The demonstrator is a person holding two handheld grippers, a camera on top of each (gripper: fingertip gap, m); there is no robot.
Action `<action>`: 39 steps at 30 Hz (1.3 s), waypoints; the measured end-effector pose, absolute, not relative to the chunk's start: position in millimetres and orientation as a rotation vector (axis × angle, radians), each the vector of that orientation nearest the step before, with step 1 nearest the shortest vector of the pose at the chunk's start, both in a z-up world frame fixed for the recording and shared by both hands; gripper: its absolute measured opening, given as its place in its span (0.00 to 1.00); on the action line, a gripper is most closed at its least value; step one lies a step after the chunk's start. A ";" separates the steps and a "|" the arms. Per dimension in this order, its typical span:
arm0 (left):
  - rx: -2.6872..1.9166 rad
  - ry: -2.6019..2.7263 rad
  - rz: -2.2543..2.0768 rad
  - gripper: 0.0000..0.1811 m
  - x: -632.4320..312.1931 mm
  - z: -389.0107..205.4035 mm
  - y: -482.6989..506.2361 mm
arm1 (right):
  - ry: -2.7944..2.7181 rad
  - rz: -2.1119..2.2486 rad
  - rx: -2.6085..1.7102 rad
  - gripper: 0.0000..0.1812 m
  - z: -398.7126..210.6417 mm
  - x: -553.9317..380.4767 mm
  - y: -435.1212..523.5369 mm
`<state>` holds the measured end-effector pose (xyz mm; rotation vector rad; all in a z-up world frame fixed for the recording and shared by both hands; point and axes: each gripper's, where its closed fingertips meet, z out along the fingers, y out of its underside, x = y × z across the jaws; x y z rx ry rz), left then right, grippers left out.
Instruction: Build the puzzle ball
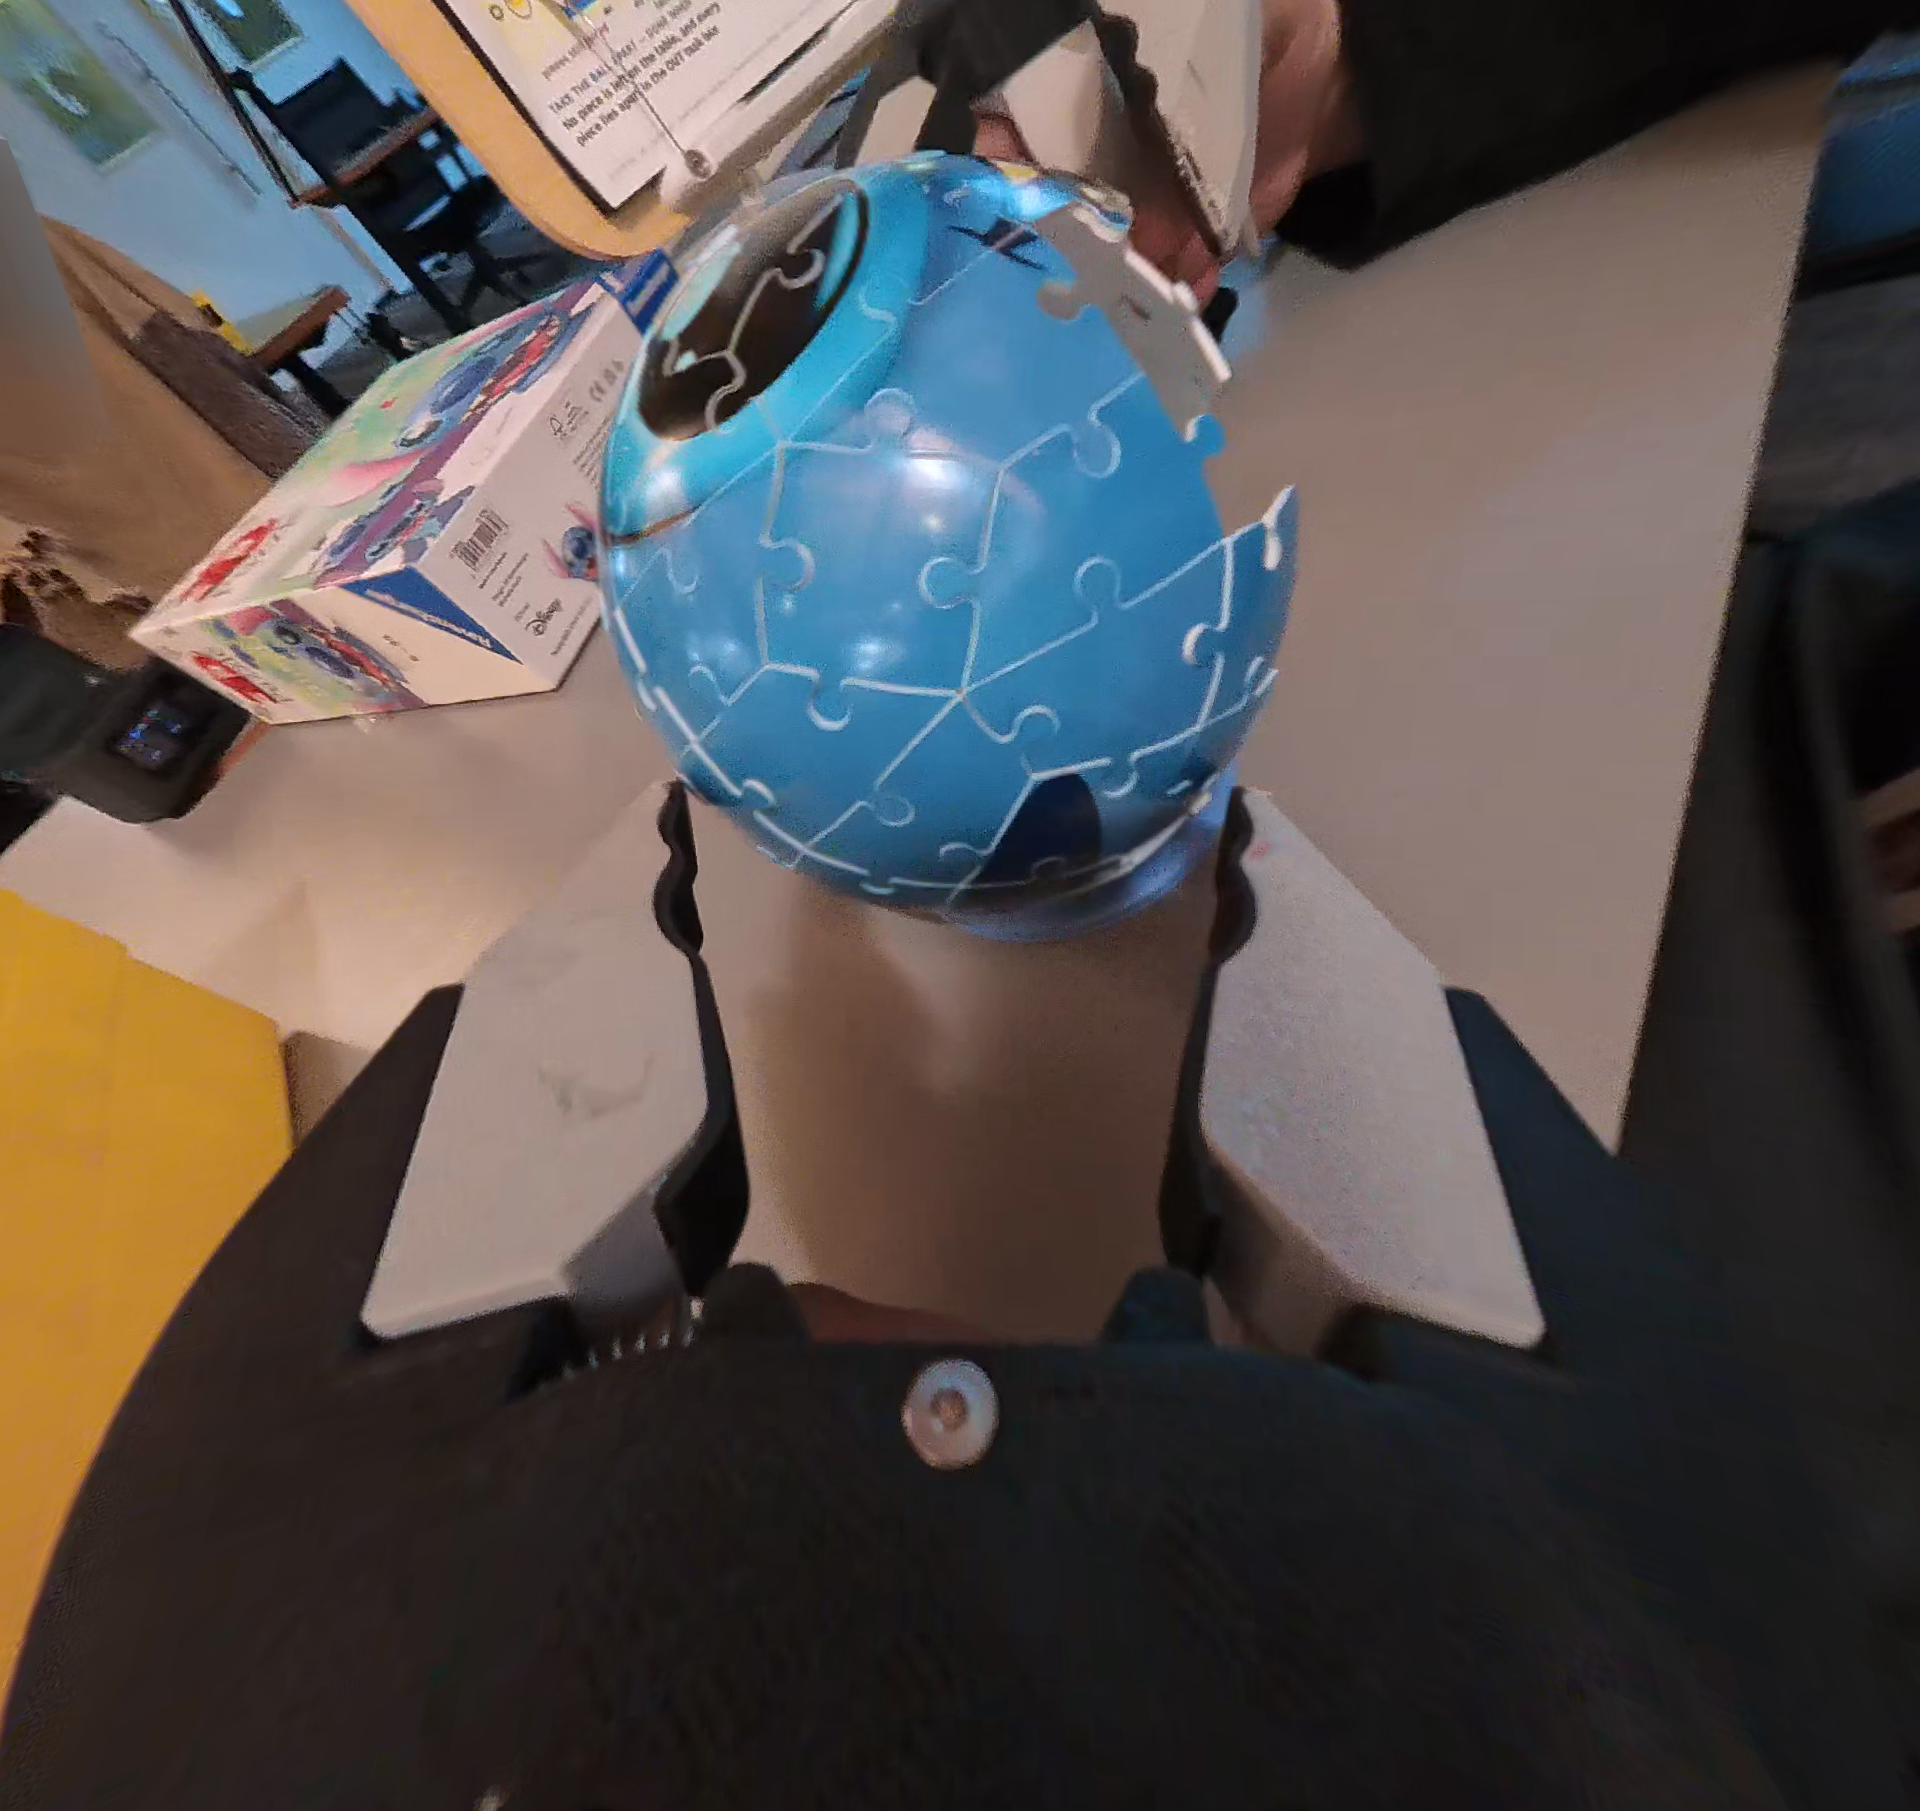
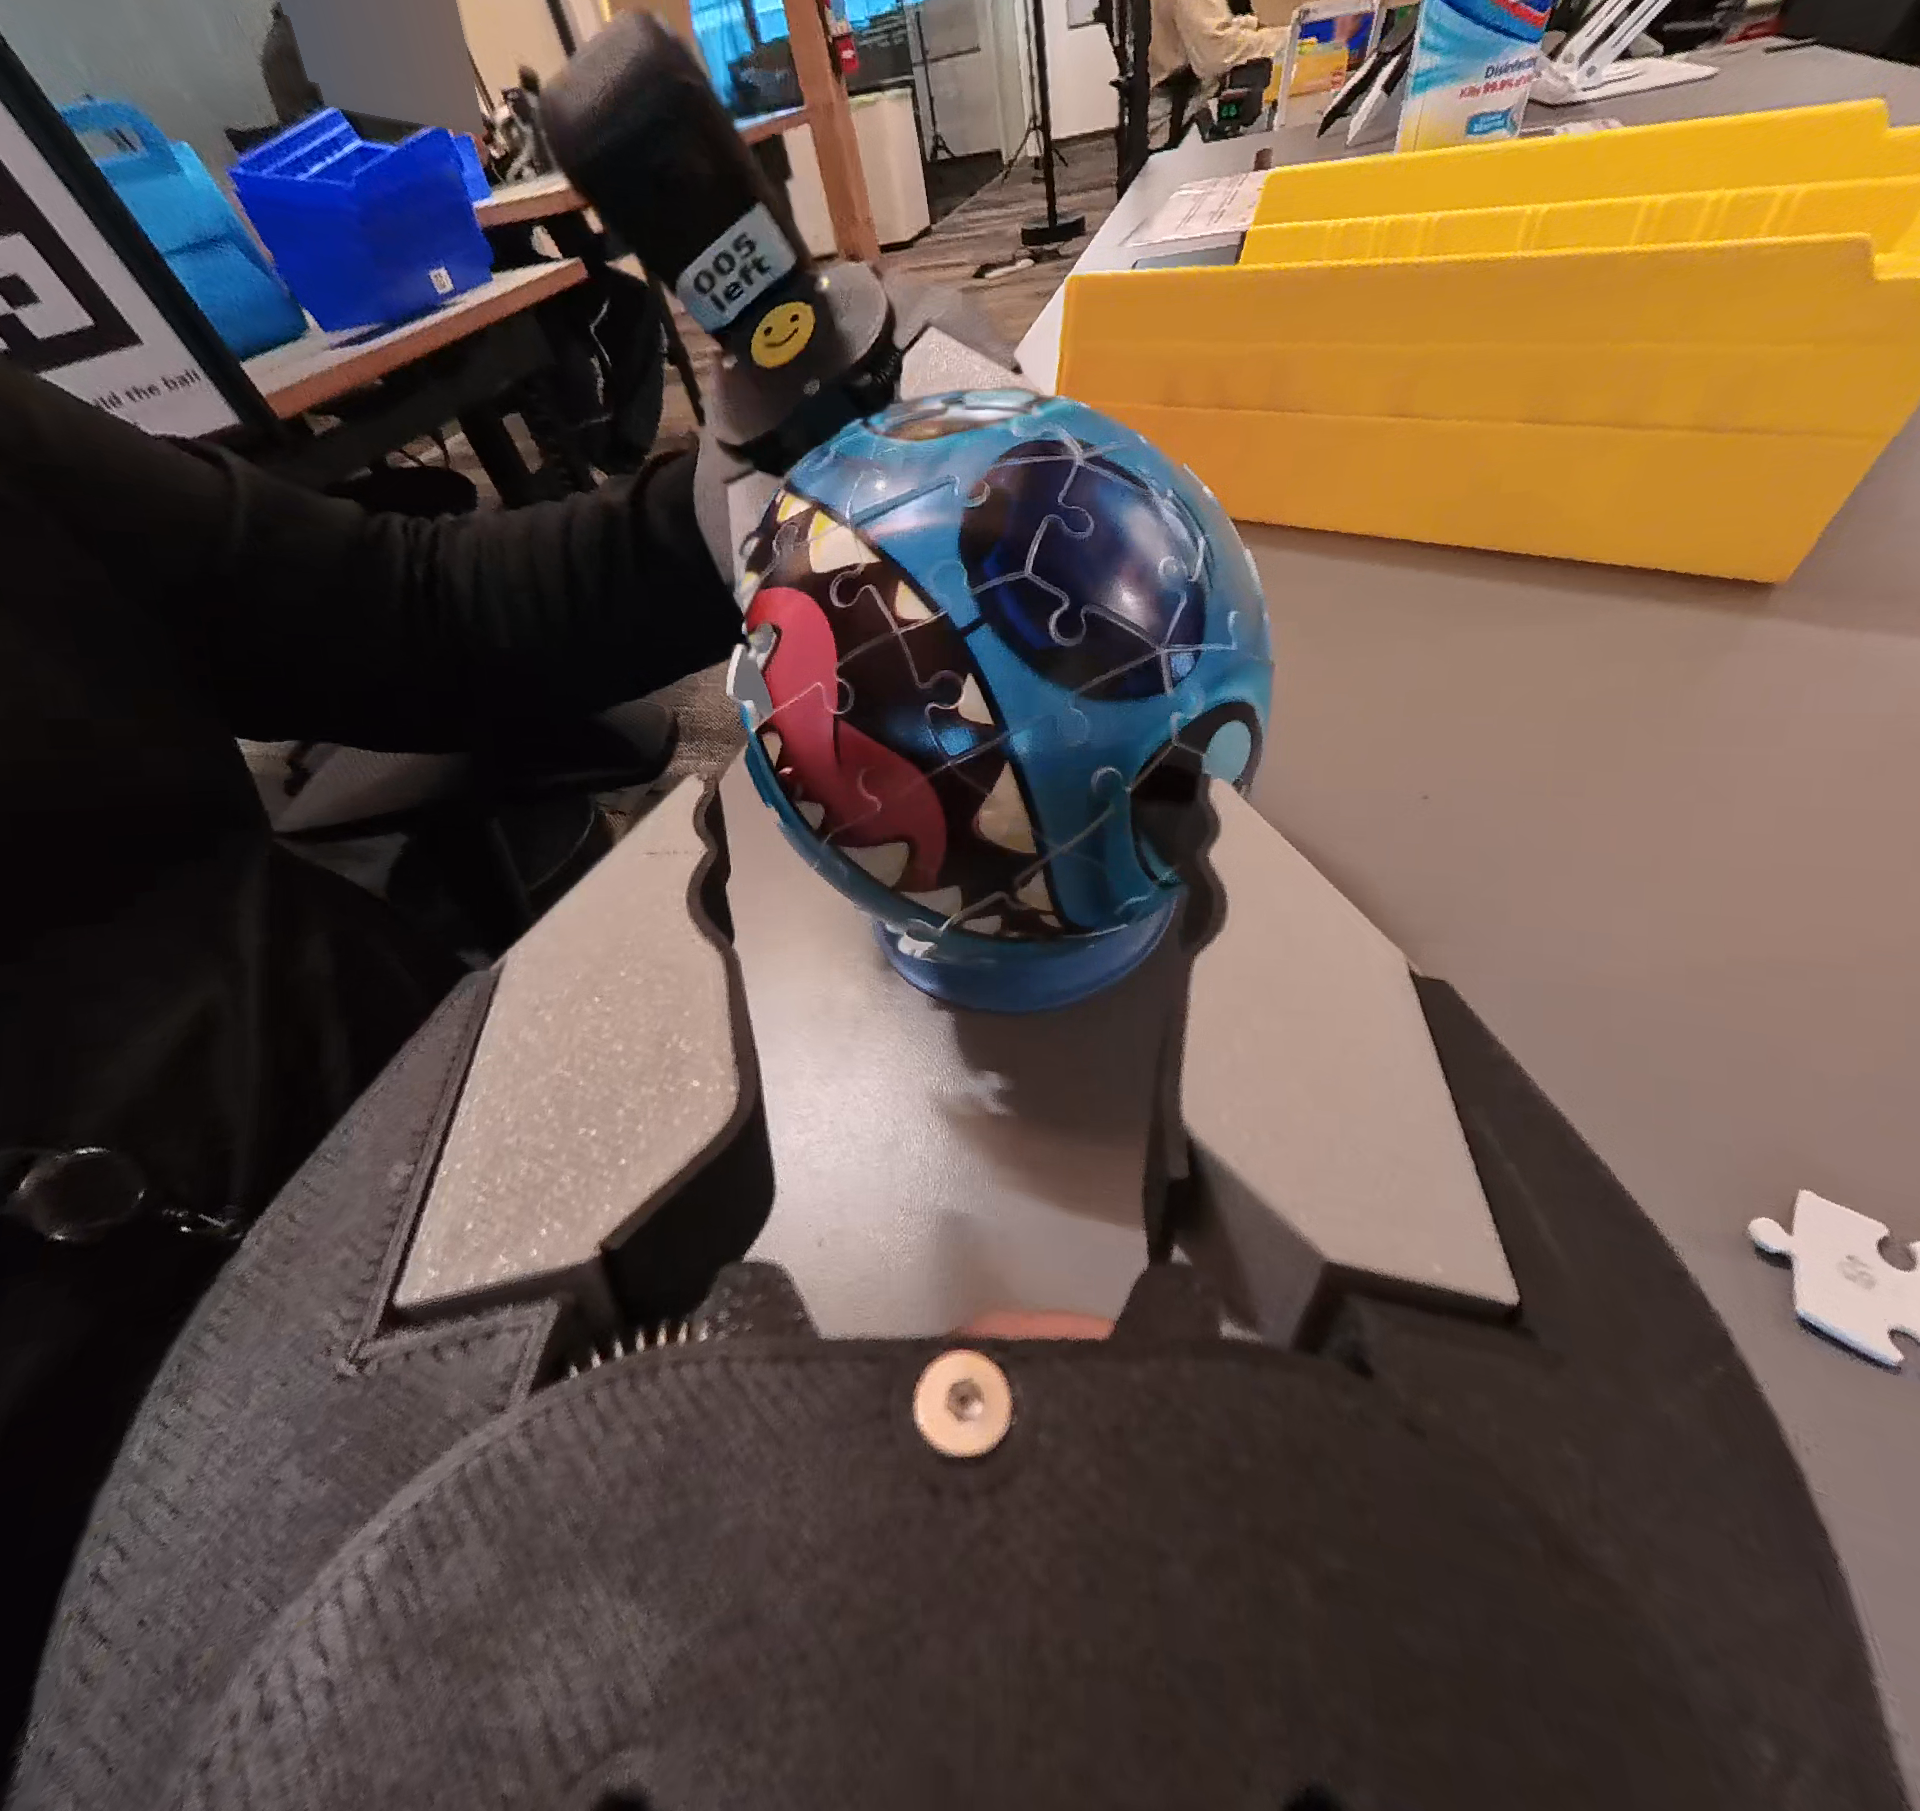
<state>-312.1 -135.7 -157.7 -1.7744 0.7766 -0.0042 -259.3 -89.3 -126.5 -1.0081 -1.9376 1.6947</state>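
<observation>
- Glossy blue plastic puzzle ball [image 1: 935,556] on its ring stand, one side unfinished.
- Left gripper [image 1: 951,857] and right gripper [image 2: 961,826]: both wide, holding nothing.
- Risk: a nudge could roll the ball off; protruding grey-backed piece [image 1: 1138,307] may pop loose.

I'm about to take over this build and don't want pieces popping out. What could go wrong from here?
1. The puzzle ball has a gap at its edge; a squeeze from the left gripper might loosen neighbouring pieces.
2. The ball only sits on its blue stand, so a push could tip it.
3. The loose piece could get swept off the table.
</observation>
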 end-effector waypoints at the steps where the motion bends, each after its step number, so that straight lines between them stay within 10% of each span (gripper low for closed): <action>1: -1.779 0.779 0.024 0.55 -312.6 -159.1 -132.5 | -1.934 1.703 -1.017 0.47 -127.3 -260.0 -88.5; 23: -1.771 0.559 -0.302 0.53 -315.0 -139.3 -146.2 | -1.836 1.845 -1.339 0.43 -113.9 -279.7 -90.1; 39: -1.935 0.780 0.242 0.55 -327.0 -184.5 -126.4 | -2.049 1.630 -0.938 0.52 -140.4 -261.7 -91.6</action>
